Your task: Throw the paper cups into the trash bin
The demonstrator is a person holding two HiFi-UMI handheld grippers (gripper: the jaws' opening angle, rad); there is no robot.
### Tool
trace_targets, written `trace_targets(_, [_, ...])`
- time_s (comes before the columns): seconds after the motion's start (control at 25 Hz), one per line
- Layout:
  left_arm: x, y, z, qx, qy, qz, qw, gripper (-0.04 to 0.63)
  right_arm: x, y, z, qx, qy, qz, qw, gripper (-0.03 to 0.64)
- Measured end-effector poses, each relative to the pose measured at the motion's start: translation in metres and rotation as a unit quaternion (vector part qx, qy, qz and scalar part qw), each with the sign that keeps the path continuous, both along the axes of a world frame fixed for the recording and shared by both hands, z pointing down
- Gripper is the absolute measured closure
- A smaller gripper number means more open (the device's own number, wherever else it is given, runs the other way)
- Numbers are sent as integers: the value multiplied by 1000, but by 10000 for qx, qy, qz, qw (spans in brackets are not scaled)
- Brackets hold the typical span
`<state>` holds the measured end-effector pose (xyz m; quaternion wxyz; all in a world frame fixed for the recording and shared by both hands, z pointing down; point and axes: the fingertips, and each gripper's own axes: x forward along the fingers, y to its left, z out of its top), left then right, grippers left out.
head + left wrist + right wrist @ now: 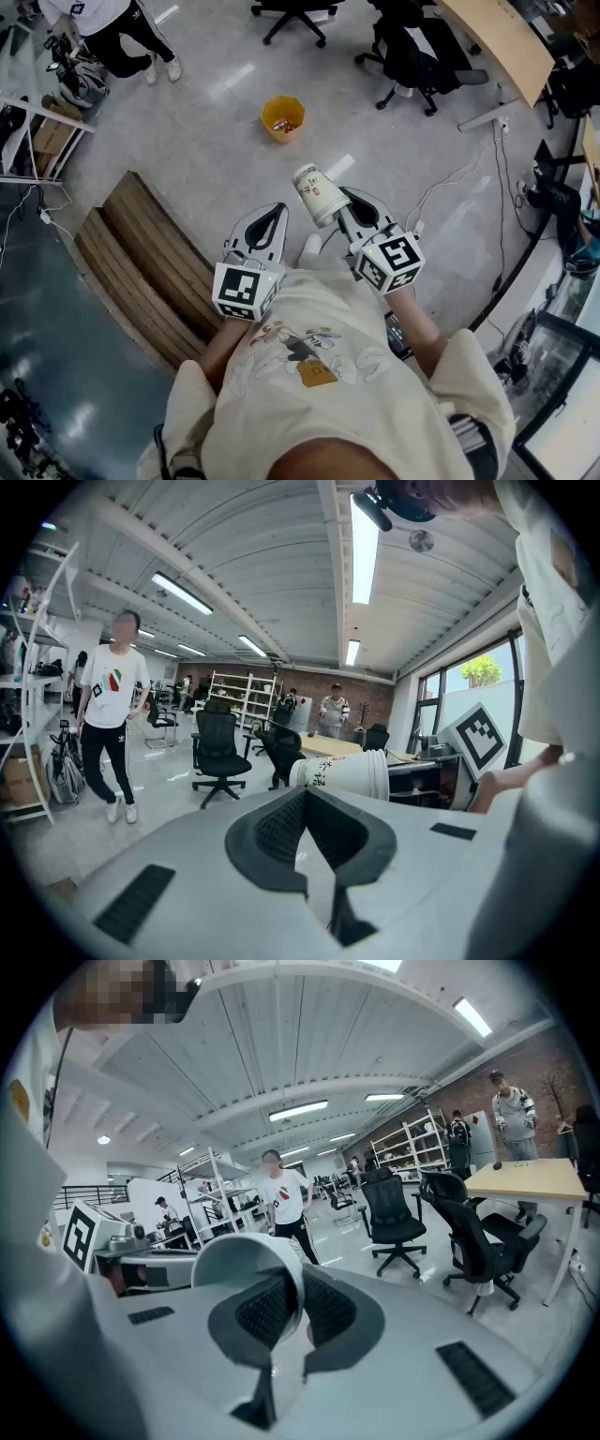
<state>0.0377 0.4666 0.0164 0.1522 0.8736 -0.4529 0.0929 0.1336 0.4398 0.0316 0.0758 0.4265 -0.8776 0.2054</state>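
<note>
My right gripper (337, 204) is shut on the wall of a white paper cup (317, 194), which is held out in the air and tilted with its bottom forward. In the right gripper view one finger sits inside the cup's rim (246, 1262) and the other outside, the gripper (298, 1283) pinching the wall. The left gripper (277, 210) hangs beside it at the left, shut with nothing between its fingers (277, 832). From the left gripper view the cup (342, 772) shows lying sideways just beyond the gripper (305, 797). A yellow trash bin (283, 118) stands on the floor ahead.
A wooden bench (141, 258) runs along my left. A person (117, 28) stands at the far left near shelving. Black office chairs (412, 52) and a wooden table (502, 37) are at the far right. Cables (455, 178) trail over the floor at the right.
</note>
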Motion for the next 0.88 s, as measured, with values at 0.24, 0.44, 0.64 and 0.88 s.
trace_targets(0.24, [22, 7, 5, 32, -10, 48, 10000, 589, 24, 6, 6, -3, -95, 84, 9999, 592])
trace_targets(0.44, [40, 4, 6, 66, -43, 36, 10000, 589, 46, 8, 3, 119, -170, 85, 9997, 593])
trace_targets(0.64, [57, 5, 12, 30, -61, -47, 10000, 589, 63, 6, 0, 251, -231, -75, 9994, 592])
trace_targets(0.88, [51, -4, 26, -178, -58, -188, 9996, 590, 62, -10, 12, 136, -264, -111, 9995, 592])
